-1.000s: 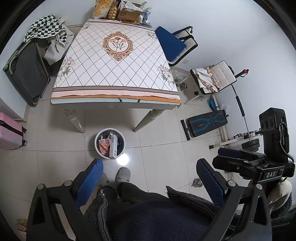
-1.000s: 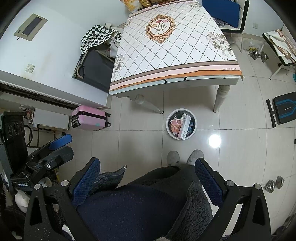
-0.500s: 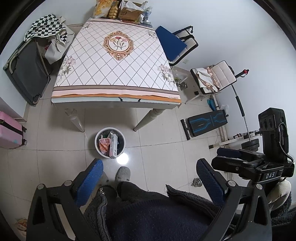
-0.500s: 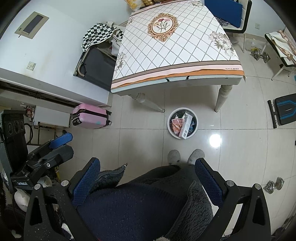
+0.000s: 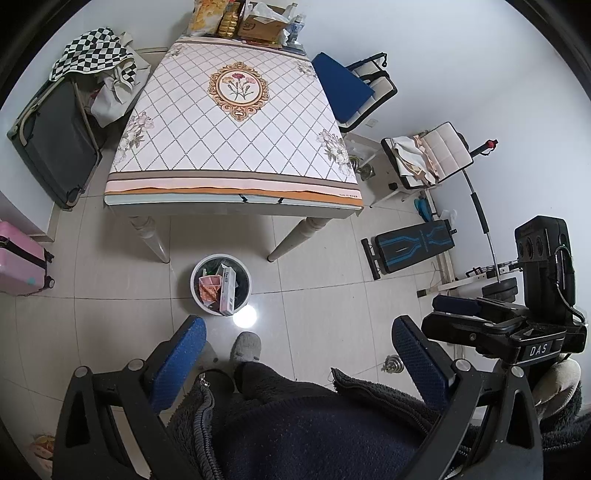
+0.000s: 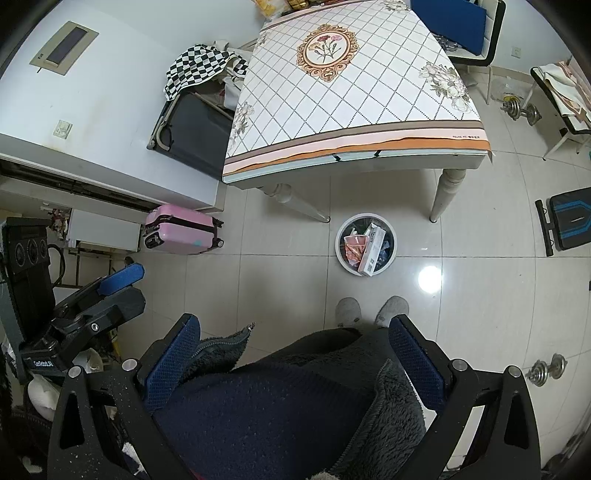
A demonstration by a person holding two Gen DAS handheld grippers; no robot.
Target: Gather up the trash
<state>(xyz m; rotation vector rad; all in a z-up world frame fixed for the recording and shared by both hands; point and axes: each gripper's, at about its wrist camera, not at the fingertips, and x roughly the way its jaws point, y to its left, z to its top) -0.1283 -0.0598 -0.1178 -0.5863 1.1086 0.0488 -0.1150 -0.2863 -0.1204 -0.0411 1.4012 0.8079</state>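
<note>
- Left tongs (image 5: 295,354) and right tongs (image 6: 295,354): both spread, holding nothing.
- Trash bin (image 5: 221,284) stands at eleven o'clock from the left tongs, nearer them.

The tiled floor (image 5: 317,280) carries a white trash bin (image 5: 221,284) just in front of the worktop (image 5: 236,122). Snack packets (image 5: 221,18) and a cardboard box (image 5: 262,24) occupy the worktop's far edge.

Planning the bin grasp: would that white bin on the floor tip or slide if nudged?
The bin looks like light plastic on glossy tile, so it probably slides. The tall carton leaning over its rim may shift or topple out.
</note>
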